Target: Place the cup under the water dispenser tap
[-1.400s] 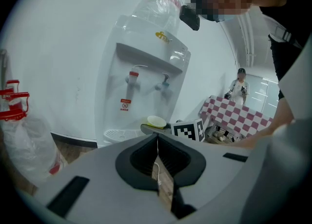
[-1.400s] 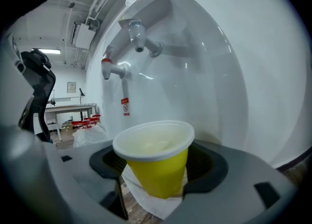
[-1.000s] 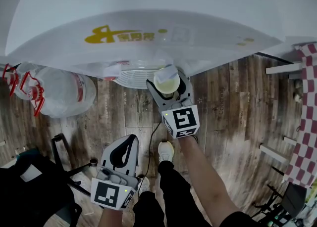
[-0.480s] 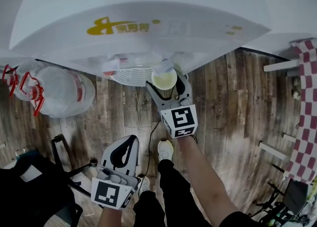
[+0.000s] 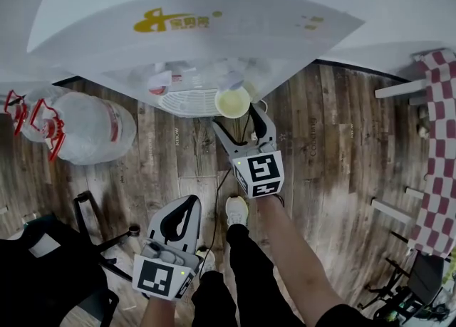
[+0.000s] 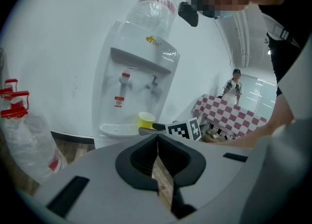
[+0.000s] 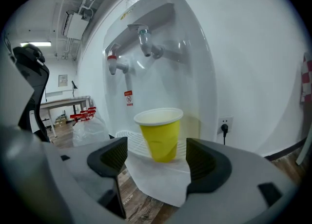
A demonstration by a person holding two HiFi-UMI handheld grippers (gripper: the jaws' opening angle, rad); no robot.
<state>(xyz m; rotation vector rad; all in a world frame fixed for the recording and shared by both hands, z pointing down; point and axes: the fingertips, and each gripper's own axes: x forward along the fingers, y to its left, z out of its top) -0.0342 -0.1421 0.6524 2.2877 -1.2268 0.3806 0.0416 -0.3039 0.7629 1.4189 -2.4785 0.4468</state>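
The yellow paper cup (image 7: 160, 134) stands upright on the white drip tray (image 7: 130, 139) of the water dispenser (image 6: 138, 79), toward the tray's right side as seen from the head view, roughly under the clear tap (image 7: 145, 41); the red tap (image 7: 112, 60) is off to the cup's left; one side of the cup wall shows a shallow dent, and its inside looks pale

The right gripper (image 7: 156, 146) is held level in front of the dispenser with its jaws spread wide; the cup sits in the gap just ahead of the dark pads (image 7: 113, 155), with clear space on both sides, so neither jaw touches it; the head view shows the same thing from above, the cup's rim just beyond the two tips

The left gripper (image 6: 157, 139) hangs lower and nearer the person's legs, well apart from the dispenser; its jaws are pressed together at the tips with nothing between them, and only a sliver of wooden floor (image 5: 328, 147) shows through the opening behind them

A large water bottle (image 6: 158, 4) is mounted upside down on top of the dispenser; another clear bottle (image 5: 85, 126) lies on its side on the floor to the dispenser's left; a plug (image 7: 224, 128) sits in a wall socket to the right, and a red-and-white checked cloth (image 5: 436, 154) hangs at the far right
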